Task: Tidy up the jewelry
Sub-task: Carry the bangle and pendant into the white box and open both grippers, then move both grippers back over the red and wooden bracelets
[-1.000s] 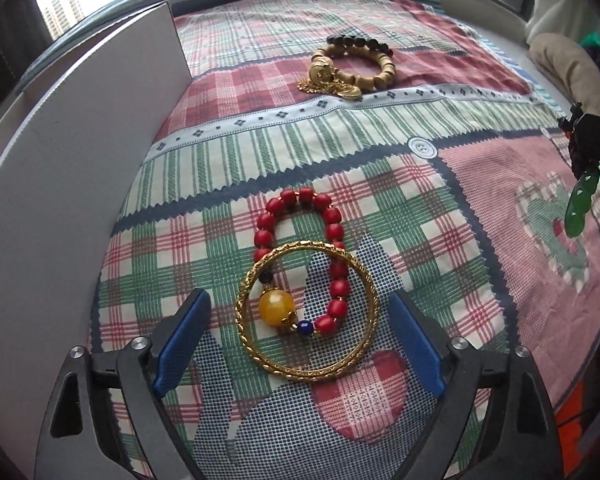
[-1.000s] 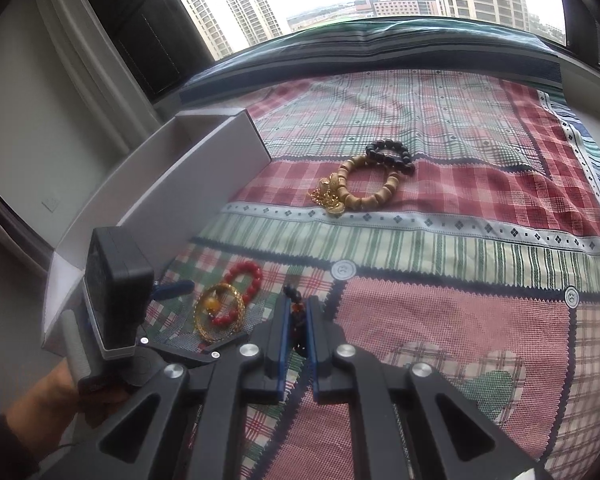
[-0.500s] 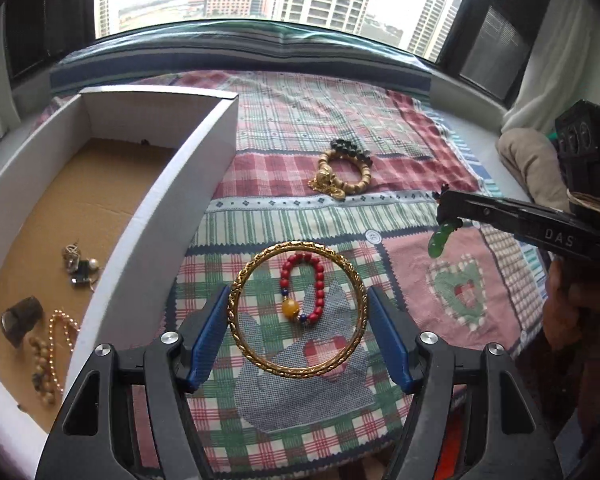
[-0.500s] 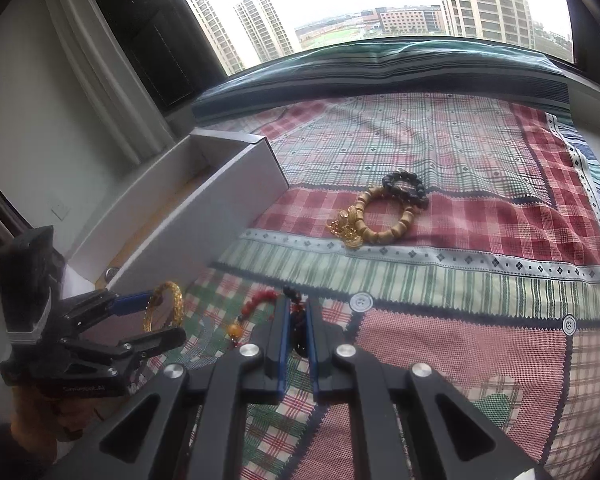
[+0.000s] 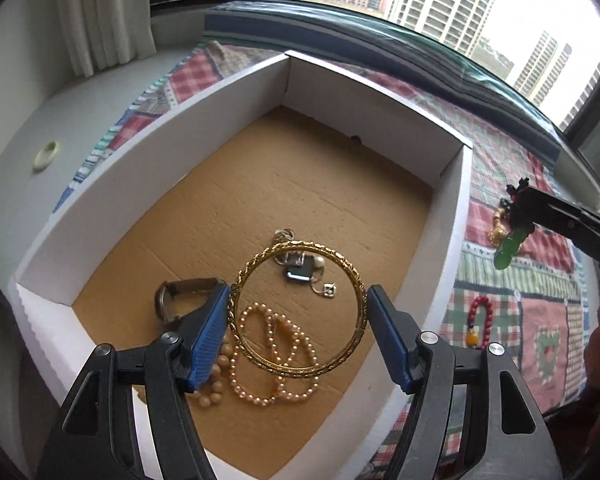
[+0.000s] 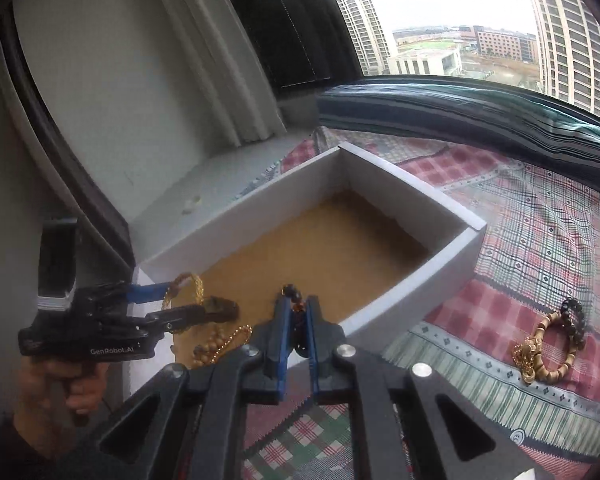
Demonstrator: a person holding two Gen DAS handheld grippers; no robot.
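White-walled cardboard box (image 5: 228,128) lies open-topped, its far half bare. Left gripper (image 5: 298,312) holds the gold bangle (image 5: 298,308) flat above pearls (image 5: 274,356). Right gripper (image 6: 297,320), shut, dangles the green pendant (image 5: 510,248) downward.

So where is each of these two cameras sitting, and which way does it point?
Left wrist: sits on the left gripper, looking down into the white box; its fingers clamp a gold bangle.
Right wrist: sits on the right gripper, shut on a beaded cord, facing the box and window; a hand shows.
Shared: box, bangle, plaid cloth, each other's gripper.
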